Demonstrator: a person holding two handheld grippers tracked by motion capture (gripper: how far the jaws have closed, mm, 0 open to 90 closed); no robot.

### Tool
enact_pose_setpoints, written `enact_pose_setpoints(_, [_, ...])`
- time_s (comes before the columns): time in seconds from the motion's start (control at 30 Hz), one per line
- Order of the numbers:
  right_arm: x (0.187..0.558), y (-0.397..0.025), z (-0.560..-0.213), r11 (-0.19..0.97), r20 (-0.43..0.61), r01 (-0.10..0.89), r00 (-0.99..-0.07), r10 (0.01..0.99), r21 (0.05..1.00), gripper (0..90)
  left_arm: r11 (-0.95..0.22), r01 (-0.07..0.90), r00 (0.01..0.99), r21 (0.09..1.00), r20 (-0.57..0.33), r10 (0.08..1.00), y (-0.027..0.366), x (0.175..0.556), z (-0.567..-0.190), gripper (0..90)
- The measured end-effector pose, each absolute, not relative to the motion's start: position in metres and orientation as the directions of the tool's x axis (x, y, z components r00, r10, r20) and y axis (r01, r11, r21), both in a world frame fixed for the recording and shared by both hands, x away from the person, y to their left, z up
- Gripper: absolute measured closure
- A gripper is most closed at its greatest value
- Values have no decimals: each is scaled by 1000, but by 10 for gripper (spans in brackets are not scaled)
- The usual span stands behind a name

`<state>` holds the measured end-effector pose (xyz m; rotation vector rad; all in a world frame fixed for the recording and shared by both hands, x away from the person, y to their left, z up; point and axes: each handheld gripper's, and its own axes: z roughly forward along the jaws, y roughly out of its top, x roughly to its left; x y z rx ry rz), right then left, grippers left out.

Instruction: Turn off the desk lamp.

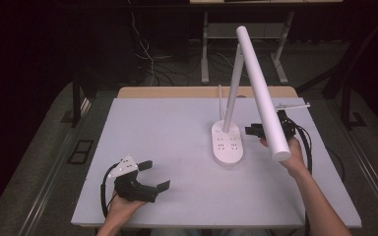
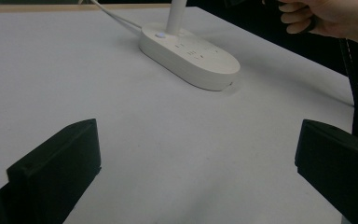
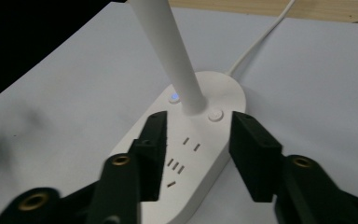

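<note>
At the lower left of the high view, the left gripper [image 1: 156, 175] rests on the white table [image 1: 167, 128] with its jaws spread wide, nothing between them. Near the frame's centre stands a white desk lamp [image 1: 229, 142], its oval base carrying sockets and its long head slanting toward the lower right. Just right of the base, the right gripper [image 1: 250, 131] hovers with jaws parted, pointing at the base.

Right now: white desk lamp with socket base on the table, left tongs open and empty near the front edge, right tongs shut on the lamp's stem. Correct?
One error: the right tongs are open and grip nothing. The right gripper view shows them spread over the lamp base, short of the stem. The left tongs are open and empty, as you said.
</note>
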<state>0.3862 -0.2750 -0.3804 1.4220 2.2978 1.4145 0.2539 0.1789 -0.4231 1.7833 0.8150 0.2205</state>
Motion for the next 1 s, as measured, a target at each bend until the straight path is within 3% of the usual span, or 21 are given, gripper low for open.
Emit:
enact_pose_setpoints(0.17, [369, -278, -377, 126, 356, 651, -555, 752, 748, 344, -151, 417, 743, 896, -241, 624, 179, 253, -423, 0])
enact_pose_setpoints(0.3, [357, -280, -375, 136, 349, 656, -552, 757, 742, 135, -147, 418, 742, 897, -243, 625, 179, 253, -423, 0])
enact_pose_setpoints(0.37, [350, -282, -374, 132, 350, 648, -557, 753, 750, 87, -146, 418, 741, 897, -244, 625, 179, 253, -423, 0])
enact_pose_setpoints(0.4, [346, -282, -373, 134, 343, 644, -559, 755, 753, 0, -147, 417, 741, 897, -243, 626, 179, 253, -423, 0])
enact_pose_setpoints(1.0, [288, -292, -389, 128, 337, 606, -591, 733, 785, 6, -154, 416, 745, 896, -238, 624, 178, 253, -423, 0])
